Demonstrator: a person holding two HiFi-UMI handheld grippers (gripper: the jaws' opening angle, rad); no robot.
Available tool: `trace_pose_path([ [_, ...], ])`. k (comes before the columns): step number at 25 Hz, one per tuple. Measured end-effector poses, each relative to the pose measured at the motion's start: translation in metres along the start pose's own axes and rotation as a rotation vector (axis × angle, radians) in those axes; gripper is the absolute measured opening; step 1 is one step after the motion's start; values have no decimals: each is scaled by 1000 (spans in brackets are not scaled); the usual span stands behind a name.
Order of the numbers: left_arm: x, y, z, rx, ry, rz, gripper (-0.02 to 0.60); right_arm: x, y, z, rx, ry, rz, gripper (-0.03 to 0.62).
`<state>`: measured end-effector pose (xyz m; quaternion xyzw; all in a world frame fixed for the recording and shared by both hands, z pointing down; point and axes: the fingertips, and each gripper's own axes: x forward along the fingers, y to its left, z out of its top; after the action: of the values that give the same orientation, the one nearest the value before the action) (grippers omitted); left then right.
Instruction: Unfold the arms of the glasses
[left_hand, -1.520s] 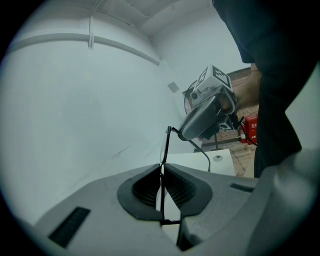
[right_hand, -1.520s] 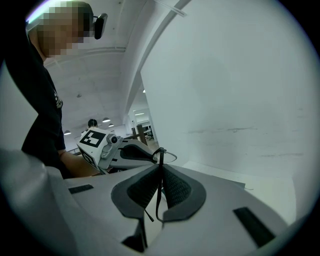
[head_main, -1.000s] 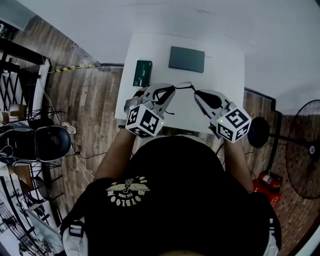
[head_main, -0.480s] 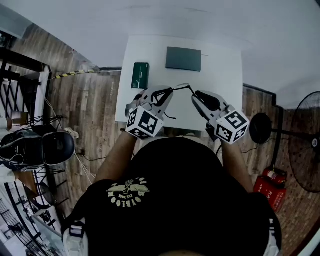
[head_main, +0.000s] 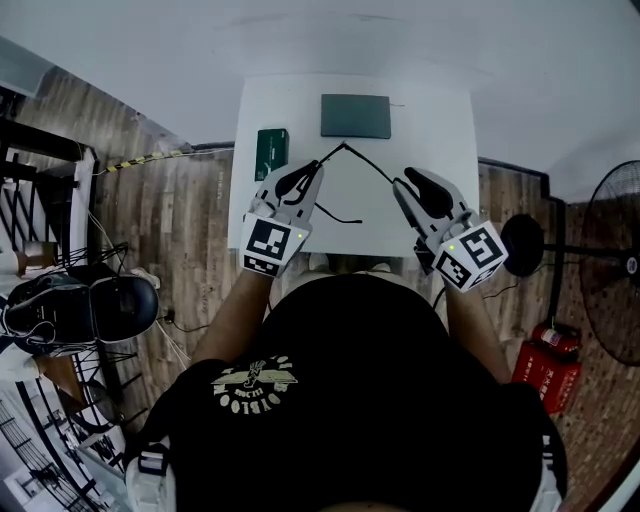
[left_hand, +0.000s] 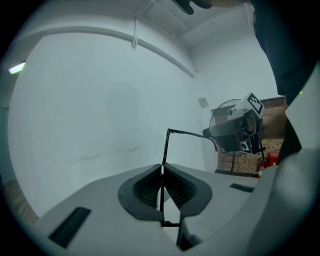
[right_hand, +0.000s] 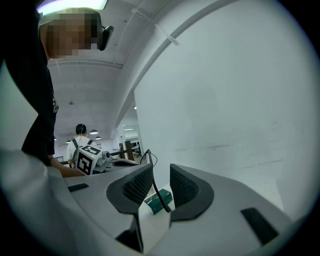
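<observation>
The glasses (head_main: 345, 147) are a thin black wire frame held up over the white table (head_main: 450, 120). My left gripper (head_main: 314, 170) is shut on one thin black part of them, which runs upright between its pads (left_hand: 161, 170). From the bend (left_hand: 169, 131) one arm (left_hand: 192, 134) stretches across to my right gripper (left_hand: 235, 131). My right gripper (head_main: 403, 184) has its jaws opening; the arm's end (right_hand: 154, 191) lies between the pads without being pressed. A second thin arm (head_main: 338, 216) dangles under the left gripper.
A dark grey flat case (head_main: 355, 116) lies at the table's far edge and a green box (head_main: 271, 152) at its left edge. A black fan (head_main: 610, 265) and a red extinguisher (head_main: 550, 360) stand right of the table, a black chair (head_main: 95, 310) at the left.
Both grippers have moved apart and up the picture. The arm between them has swung out straighter. The right jaws have parted from the arm. The left gripper has rolled.
</observation>
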<state>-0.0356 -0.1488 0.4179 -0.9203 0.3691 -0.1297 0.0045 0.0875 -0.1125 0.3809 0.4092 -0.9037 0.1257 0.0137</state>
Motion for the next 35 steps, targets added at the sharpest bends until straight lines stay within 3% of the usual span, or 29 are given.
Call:
trace_pose_path([
  [8,-21,38,9,-174,-107,160,21,-20,-16,7,-23,-18,-75,100],
  [11,-25,48,13,-204,-132,203,21,-30,-24,9,-20,-32,-116,87],
  [25,-36,66,42,-158,-202,333,21,-71,-66,13,-20,-62,-275,11],
  [35,-28,45,51,-148,-210,307,21,-87,-82,23,-82,-87,-326,0],
])
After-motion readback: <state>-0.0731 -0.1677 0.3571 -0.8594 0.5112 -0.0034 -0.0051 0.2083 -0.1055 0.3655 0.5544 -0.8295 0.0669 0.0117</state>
